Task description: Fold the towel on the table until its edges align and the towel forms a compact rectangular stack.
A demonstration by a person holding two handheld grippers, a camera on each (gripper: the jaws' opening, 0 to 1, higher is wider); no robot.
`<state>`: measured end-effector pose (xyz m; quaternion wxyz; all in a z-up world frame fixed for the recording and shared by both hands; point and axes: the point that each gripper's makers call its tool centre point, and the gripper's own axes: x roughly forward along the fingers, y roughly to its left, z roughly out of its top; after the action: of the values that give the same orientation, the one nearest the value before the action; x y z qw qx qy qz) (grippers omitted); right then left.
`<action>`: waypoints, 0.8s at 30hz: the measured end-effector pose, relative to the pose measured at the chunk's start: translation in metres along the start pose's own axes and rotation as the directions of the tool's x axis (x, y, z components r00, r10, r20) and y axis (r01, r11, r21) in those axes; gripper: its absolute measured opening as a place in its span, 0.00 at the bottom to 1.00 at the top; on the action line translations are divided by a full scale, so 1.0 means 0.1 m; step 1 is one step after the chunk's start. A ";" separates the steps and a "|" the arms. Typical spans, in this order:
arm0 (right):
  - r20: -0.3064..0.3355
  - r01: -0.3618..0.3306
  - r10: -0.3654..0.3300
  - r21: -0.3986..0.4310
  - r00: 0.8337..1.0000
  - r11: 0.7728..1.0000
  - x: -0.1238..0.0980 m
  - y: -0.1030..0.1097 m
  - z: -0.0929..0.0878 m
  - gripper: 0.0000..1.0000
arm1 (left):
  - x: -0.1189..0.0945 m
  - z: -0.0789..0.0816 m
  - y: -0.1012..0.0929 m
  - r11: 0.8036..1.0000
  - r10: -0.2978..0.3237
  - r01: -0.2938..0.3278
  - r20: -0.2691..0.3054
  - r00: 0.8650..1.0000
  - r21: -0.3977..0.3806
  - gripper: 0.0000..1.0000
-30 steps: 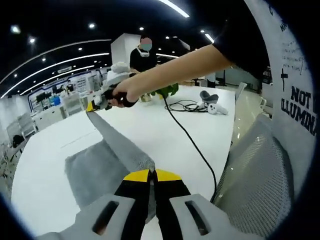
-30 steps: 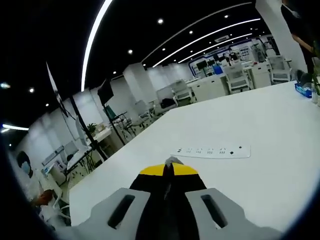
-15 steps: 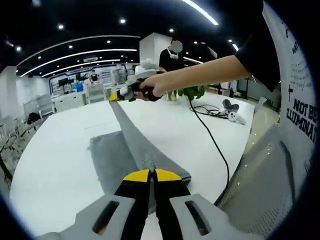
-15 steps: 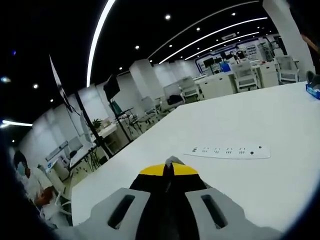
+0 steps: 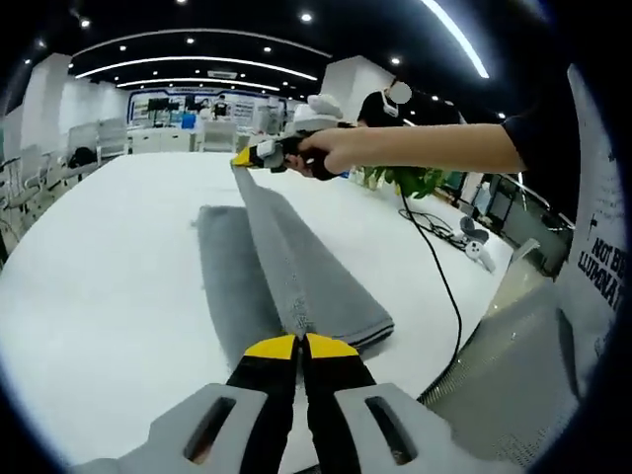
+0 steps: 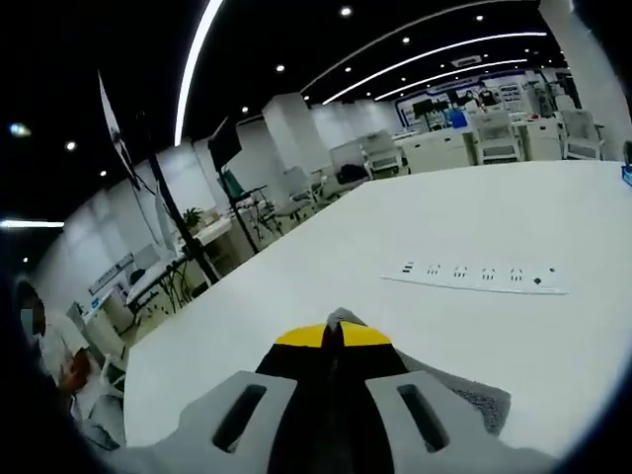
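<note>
Desk (image 5: 99, 296) fills the left gripper view, with the grey towel (image 5: 326, 296) at centre, half-folded lengthwise. Left gripper (image 5: 299, 341), bottom centre, and right gripper (image 5: 247, 156), upper centre, each clamp an end of its raised edge; laying it down and aligning edges remain.

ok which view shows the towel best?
Left gripper view: the grey towel lies folded on the table, one edge stretched between both hand-held grippers. Right gripper view catches just a corner by its jaws.

Left tool (image 5: 299, 343) sits clamped at bottom centre; the person's right hand (image 5: 331, 153) grips the right tool (image 5: 249, 156), upper centre.
</note>
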<state>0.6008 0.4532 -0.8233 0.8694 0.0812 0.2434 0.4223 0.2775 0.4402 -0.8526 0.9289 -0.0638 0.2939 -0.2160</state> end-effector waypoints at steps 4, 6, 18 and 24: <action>-0.028 0.021 -0.021 -0.017 0.999 1.000 0.10 0.00 -0.13 0.00 | 0.04 -0.14 0.11 0.996 0.016 -0.019 -0.035 0.999 -0.091 0.02; -0.043 0.021 -0.021 -0.018 0.999 1.000 0.16 0.02 -0.20 0.00 | 0.02 -0.19 0.16 0.993 0.033 -0.039 -0.057 0.998 -0.110 0.02; -0.121 0.018 -0.029 -0.096 0.992 0.995 0.44 0.11 -0.51 0.01 | 0.02 -0.40 0.23 0.983 0.046 -0.070 -0.135 0.990 -0.172 0.02; -0.153 0.012 -0.035 -0.148 0.988 0.989 0.49 0.14 -0.61 0.03 | 0.02 -0.49 0.27 0.981 0.041 -0.073 -0.173 0.984 -0.182 0.02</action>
<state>0.5866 0.4956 -0.8889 0.8564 -0.0189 0.2793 0.4339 0.2607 0.4635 -0.9008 0.8963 -0.1242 0.3923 -0.1651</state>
